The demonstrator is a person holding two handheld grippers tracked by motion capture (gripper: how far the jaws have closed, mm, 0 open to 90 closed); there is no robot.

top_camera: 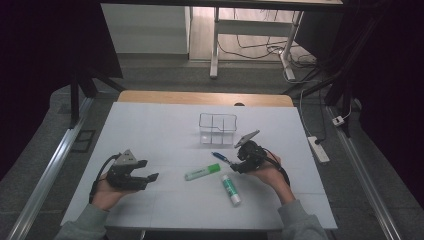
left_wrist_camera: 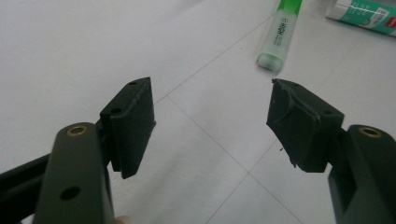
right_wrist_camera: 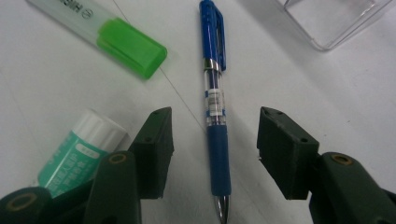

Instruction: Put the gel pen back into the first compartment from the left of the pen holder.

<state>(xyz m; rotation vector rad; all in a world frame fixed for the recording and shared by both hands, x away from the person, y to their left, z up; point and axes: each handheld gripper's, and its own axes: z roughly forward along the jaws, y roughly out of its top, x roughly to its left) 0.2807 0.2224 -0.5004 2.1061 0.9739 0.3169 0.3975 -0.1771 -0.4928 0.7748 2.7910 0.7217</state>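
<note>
A blue pen point(right_wrist_camera: 214, 60) lies on the white table sheet point(top_camera: 165, 135), and its grip section sits between the jaws of my right gripper point(right_wrist_camera: 215, 135). The jaws stand apart on either side of the pen and do not touch it. From above, the right gripper point(top_camera: 235, 163) is low over the pen point(top_camera: 220, 157), just right of centre. My left gripper point(top_camera: 150, 170) rests at the left of the table. It is open with nothing between its fingers, as the left gripper view point(left_wrist_camera: 212, 121) also shows.
A green highlighter point(top_camera: 202, 172) lies left of the pen, and a green-labelled glue stick point(top_camera: 231, 189) lies nearer the front edge. A clear divided box point(top_camera: 218, 128) stands behind the pen. In the right gripper view the glue stick point(right_wrist_camera: 79, 154) is close beside one jaw.
</note>
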